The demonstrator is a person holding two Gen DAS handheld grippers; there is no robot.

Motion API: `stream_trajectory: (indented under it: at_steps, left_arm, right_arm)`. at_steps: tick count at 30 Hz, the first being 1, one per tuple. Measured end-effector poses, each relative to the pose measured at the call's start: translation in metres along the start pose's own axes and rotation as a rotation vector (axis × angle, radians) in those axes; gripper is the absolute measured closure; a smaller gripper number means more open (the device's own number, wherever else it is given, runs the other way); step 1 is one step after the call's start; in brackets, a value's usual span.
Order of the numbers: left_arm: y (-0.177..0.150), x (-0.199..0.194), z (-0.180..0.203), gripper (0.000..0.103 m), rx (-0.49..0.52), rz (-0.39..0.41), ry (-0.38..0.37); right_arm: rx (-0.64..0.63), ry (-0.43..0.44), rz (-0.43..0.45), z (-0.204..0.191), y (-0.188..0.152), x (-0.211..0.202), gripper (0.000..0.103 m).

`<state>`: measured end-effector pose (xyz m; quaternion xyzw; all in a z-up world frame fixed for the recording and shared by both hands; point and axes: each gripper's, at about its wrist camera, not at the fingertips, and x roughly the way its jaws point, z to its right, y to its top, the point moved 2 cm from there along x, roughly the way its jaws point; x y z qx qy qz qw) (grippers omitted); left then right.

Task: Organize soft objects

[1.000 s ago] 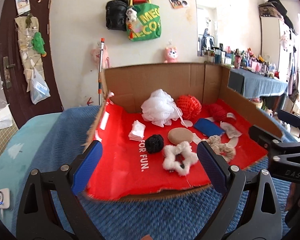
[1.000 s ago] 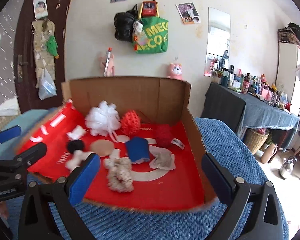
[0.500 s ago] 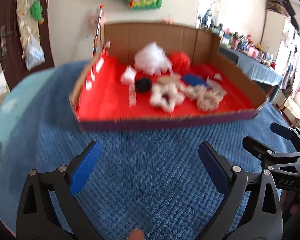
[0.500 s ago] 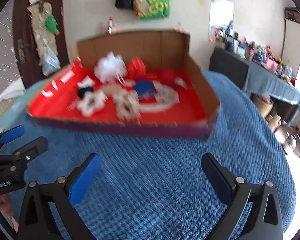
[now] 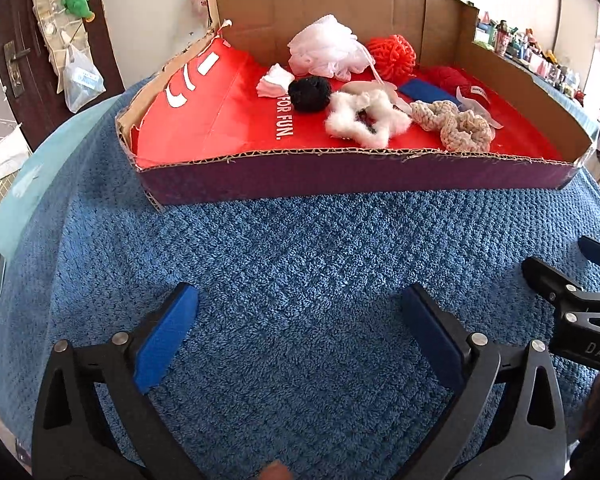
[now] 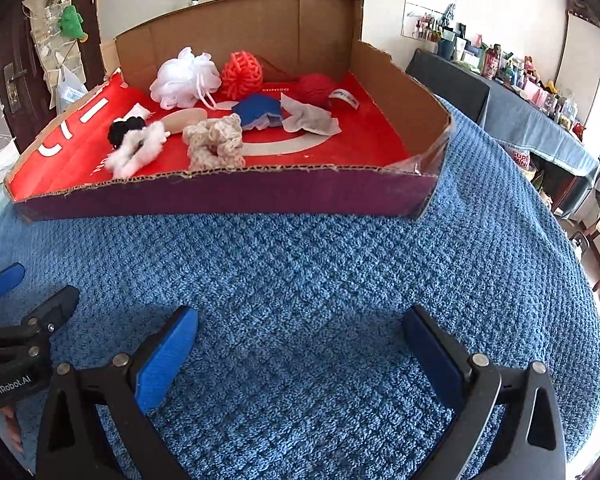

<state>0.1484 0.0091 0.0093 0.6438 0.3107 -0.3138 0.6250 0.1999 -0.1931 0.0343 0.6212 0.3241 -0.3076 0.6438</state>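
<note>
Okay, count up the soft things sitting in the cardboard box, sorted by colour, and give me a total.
White: 3, the mesh bath pouf, folded cloth pad and fluffy scrunchie
Red: 2, the net ball and yarn ball
Black: 1, fuzzy pompom
Beige: 2, knitted scrunchie and oval sponge
Blue: 1, cloth
Grey: 1, rag
Total: 10

— Where's the box?
— Cardboard tray [image 5: 340, 176] on the blanket [image 5: 300, 264], ahead of both grippers.
— Inside?
— Mesh pouf [image 5: 326, 54] at the back, knitted ball [image 5: 394, 54] to its right. Dark pompom [image 5: 310, 94] in front of the pouf; fluffy scrunchie [image 5: 366, 118] nearer the front wall, knitted scrunchie [image 5: 456, 124] right of it.
</note>
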Motion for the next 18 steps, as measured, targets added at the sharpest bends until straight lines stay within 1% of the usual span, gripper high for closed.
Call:
stream_trajectory:
  at_steps: [3, 12, 18]
  left_arm:
    - [0.0016, 0.0022, -0.0023, 0.000, -0.010, -0.006, -0.010]
    - [0.0027, 0.0030, -0.0011, 0.000, -0.009, -0.001, -0.008]
    - [0.0029, 0.0033, -0.0012, 0.000, -0.010, 0.002, -0.010]
  right_arm:
    - [-0.010, -0.015, 0.003, -0.0024, -0.0005, -0.0007, 0.000]
    - [-0.015, -0.027, 0.003, -0.0047, 0.0007, 0.0003, 0.000]
    - [-0.011, -0.022, 0.004, -0.0045, 0.0007, 0.0008, 0.000]
